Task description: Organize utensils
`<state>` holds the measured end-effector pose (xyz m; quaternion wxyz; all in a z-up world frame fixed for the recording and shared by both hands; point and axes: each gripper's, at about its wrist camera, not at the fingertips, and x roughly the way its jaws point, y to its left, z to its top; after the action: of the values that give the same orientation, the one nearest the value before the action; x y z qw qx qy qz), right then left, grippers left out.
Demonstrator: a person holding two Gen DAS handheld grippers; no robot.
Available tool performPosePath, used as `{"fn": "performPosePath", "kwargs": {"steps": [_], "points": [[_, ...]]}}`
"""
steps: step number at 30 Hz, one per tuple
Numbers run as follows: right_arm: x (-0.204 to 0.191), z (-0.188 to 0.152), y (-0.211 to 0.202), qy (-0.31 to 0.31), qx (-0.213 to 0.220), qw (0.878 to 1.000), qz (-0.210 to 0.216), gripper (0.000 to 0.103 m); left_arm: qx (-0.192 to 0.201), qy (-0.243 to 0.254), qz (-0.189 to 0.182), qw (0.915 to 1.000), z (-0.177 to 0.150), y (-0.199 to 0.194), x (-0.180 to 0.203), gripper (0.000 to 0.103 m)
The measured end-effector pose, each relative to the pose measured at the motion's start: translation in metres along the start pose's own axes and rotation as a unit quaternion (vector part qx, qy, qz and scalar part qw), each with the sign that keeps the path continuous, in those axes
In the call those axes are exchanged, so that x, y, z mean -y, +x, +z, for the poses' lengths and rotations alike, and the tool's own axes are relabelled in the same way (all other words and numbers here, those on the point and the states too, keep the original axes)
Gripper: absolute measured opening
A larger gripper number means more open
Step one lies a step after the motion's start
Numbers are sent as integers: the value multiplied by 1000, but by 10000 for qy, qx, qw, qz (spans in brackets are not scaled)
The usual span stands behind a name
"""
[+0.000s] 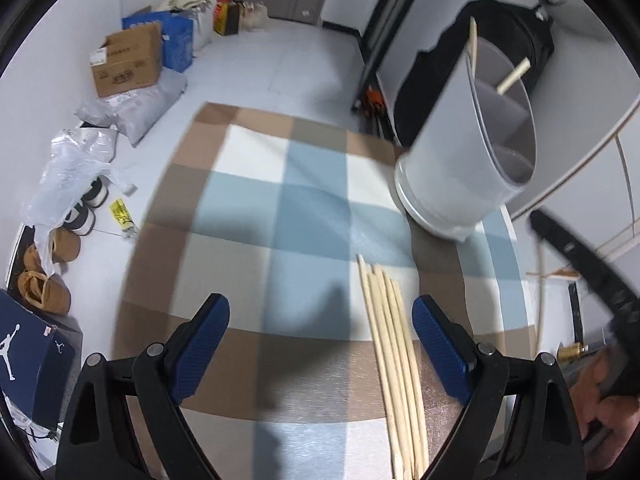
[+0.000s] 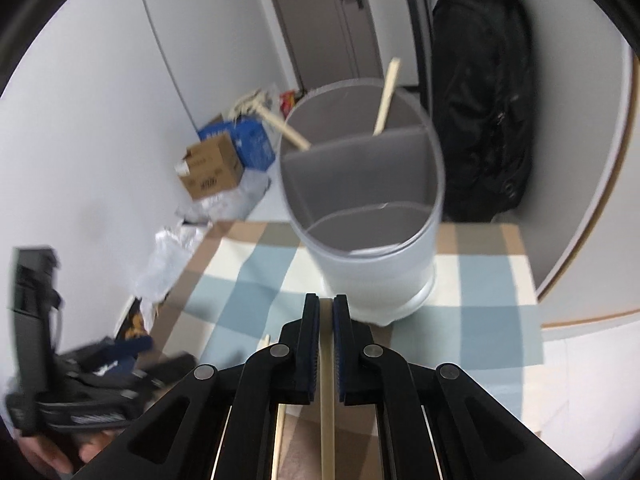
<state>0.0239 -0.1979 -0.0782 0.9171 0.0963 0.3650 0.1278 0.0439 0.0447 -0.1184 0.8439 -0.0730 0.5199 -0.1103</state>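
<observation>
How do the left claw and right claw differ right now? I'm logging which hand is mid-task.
The left claw is wide open and holds nothing; the right claw is shut on a chopstick. The left claw hangs over the loose chopsticks on the table; the right claw faces the grey holder. Both have blue pads.

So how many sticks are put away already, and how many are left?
Two chopsticks already stand in the back section of the holder. The right gripper is shut on a third. About four more in a bundle lie on the mat, between the left gripper's open fingers.
</observation>
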Motion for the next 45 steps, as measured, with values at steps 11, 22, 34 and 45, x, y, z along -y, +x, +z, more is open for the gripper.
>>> {"fn": "performPosePath", "kwargs": {"steps": [11,22,34,45], "points": [[17,6,-19,485,463,9974,282,6,-447,364,451,9973,-7,26,24,64],[25,13,-41,655,1187,9897,450,6,-517,181,558,9969,-3,38,34,38],[41,13,-46,851,1214,9881,403,6,-245,247,437,9984,-6,26,43,1],[40,12,-57,898,1463,9845,348,6,172,-177,115,9996,-9,3,38,0]]}}
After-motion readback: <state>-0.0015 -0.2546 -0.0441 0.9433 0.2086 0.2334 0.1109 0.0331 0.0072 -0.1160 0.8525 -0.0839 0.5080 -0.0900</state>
